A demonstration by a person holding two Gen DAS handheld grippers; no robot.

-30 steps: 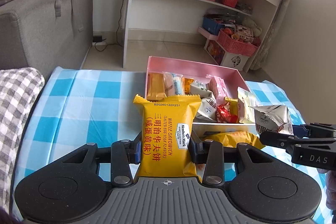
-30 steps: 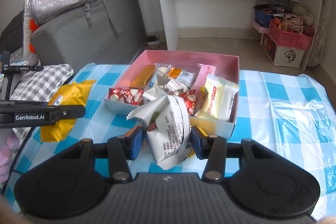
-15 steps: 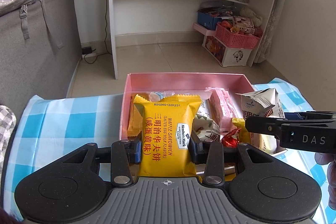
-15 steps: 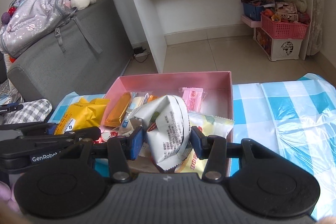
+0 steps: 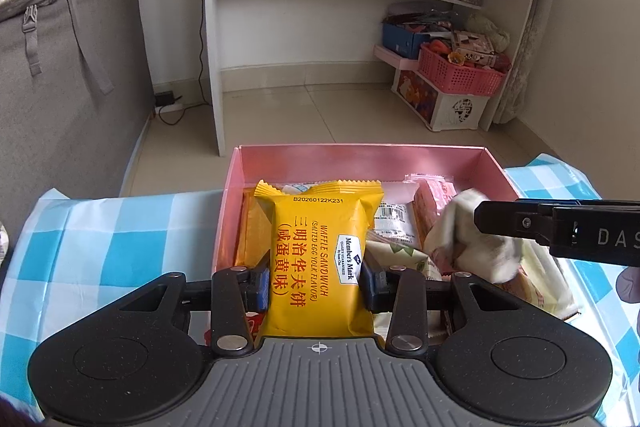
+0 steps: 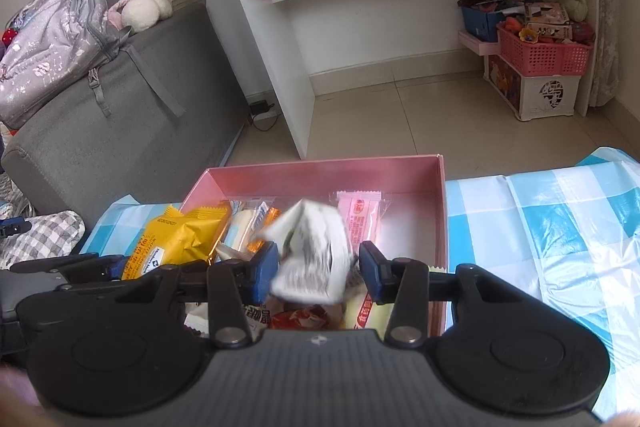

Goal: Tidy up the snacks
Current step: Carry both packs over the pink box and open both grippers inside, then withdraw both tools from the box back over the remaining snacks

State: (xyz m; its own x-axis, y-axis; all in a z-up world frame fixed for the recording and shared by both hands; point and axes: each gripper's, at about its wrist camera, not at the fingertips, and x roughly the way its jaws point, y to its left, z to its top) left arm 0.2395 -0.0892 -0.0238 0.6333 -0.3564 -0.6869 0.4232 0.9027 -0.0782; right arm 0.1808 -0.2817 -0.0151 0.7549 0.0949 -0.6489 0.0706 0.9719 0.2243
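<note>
Checked tablecloth (image 5: pixel 120 223), one pink box (image 5: pixel 360 163), two held packets.

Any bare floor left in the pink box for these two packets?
Bare patch: the pink box's far right corner, between the pink wafer packet and the right wall, plus a strip along the far wall. The left and near parts are packed with snacks, under the yellow waffle packet and the white packet.

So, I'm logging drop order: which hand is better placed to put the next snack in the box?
Left, probably: the left gripper holds the yellow packet over the pink box; the white packet at the right gripper is blurred, perhaps dropping.
</note>
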